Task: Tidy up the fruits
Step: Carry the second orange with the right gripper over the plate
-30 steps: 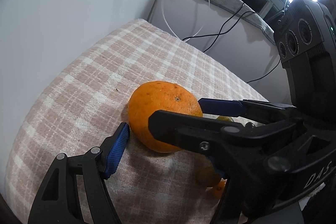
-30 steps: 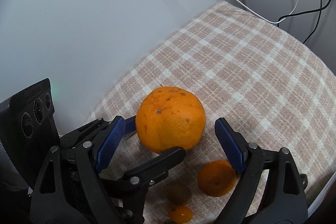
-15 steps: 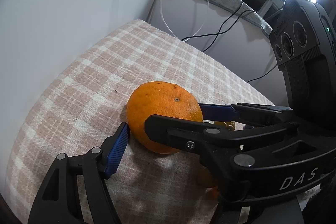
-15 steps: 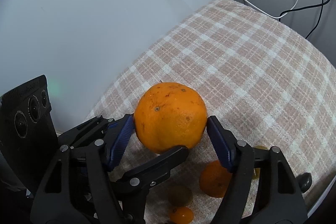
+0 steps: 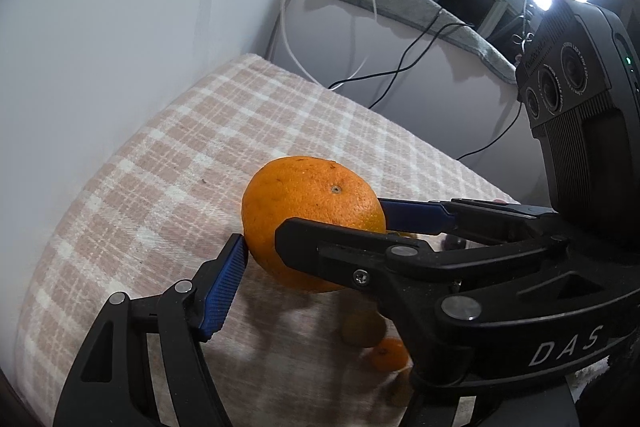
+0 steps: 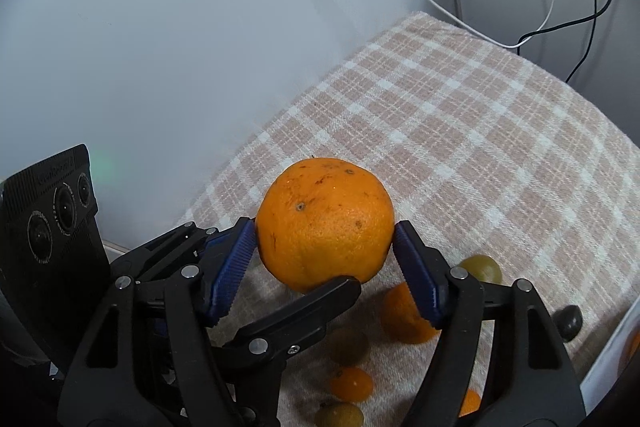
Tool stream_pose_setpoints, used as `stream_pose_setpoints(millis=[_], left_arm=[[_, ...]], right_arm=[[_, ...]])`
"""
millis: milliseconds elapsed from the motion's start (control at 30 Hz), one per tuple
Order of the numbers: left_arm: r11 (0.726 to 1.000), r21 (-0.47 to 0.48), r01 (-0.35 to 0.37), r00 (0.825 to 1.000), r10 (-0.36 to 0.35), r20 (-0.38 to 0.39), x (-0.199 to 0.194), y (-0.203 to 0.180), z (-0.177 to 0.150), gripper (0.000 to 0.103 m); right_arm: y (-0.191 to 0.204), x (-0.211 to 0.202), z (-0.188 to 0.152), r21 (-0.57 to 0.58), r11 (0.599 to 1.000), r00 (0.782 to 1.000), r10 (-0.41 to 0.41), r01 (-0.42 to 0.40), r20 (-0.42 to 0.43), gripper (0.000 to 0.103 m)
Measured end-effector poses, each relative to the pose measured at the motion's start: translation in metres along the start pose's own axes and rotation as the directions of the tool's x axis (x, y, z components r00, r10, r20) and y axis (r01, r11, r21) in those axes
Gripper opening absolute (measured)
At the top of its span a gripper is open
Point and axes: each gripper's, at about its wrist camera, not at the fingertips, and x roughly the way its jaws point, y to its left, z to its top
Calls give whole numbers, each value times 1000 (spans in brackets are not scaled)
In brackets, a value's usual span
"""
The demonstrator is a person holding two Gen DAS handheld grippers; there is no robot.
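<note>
Checked beige cloth (image 6: pixel 460 131) over a padded surface against a pale wall (image 6: pixel 160 27), cables (image 5: pixel 400 67) trailing behind. Large orange (image 6: pixel 324 223) clamped by both the left gripper (image 5: pixel 312 231) and the right gripper (image 6: pixel 324 255), small fruits (image 6: pixel 404 319) scattered beneath

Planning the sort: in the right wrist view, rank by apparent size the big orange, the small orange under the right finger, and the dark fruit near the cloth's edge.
1. big orange, though nearness to the camera exaggerates it
2. small orange, partly hidden
3. dark fruit

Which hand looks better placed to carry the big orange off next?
Probably the right: the right gripper has both blue pads pressing opposite sides of the big orange at its widest. The left gripper shows only one pad touching its lower edge.
</note>
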Motion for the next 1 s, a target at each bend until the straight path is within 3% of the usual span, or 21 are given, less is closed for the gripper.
stream_pose_setpoints(millis=[500, 1000], left_arm=[[997, 76, 27, 999, -29, 27, -15, -54, -12, 69], [980, 177, 96, 995, -95, -11, -7, -123, -30, 69]], right_arm=[[-21, -62, -22, 29, 999, 997, -22, 20, 74, 74], [-60, -119, -67, 114, 991, 988, -79, 63, 136, 74]])
